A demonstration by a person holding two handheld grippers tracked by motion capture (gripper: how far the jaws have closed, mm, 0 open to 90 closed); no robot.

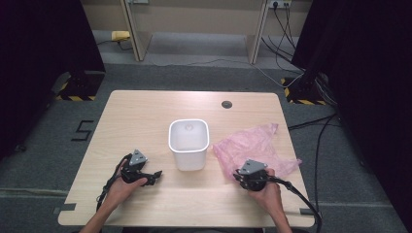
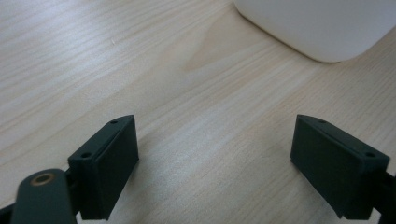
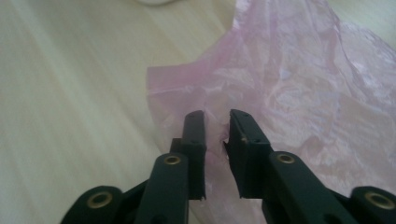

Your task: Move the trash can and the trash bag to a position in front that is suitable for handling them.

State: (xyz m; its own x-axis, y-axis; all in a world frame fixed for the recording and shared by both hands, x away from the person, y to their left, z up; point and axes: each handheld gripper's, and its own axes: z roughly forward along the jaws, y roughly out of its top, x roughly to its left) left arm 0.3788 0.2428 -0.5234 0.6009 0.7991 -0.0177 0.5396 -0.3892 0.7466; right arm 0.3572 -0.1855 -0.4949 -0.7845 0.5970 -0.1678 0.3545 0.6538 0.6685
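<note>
The fingers (image 1: 154, 174) of the left gripper (image 1: 138, 171) are being held wide apart and empty in the high view, resting low over the desk (image 1: 136, 121) just left of the bin (image 1: 189, 143). The right gripper (image 1: 250, 177) is being kept at the near edge of the bag (image 1: 252, 148), which is lying crumpled and flat on the desk just right of the bin. How far its fingers are parted cannot be told from here.

In the left gripper view, the two fingers (image 2: 109, 163) are being shown spread wide with bare wood between them, and nothing is being held. A rounded corner of the bin (image 2: 327, 28) is being seen ahead, apart from the fingers.

In the right gripper view, the fingers (image 3: 194, 140) are being brought nearly together, a narrow gap being left, with a fold of the pink bag (image 3: 289, 93) lying in that gap. Whether the film is being truly pinched cannot be told.

The bag is being judged very light, thin, limp and slippery, likely to tear if snagged and to slide rather than lift if only one layer is taken. A gathered fold near the edge is being judged the best hold, with the fingers fully closed on it. The bin is being judged light and stiff, likely to shift if nudged, so its rim may need steadying by the left gripper.
</note>
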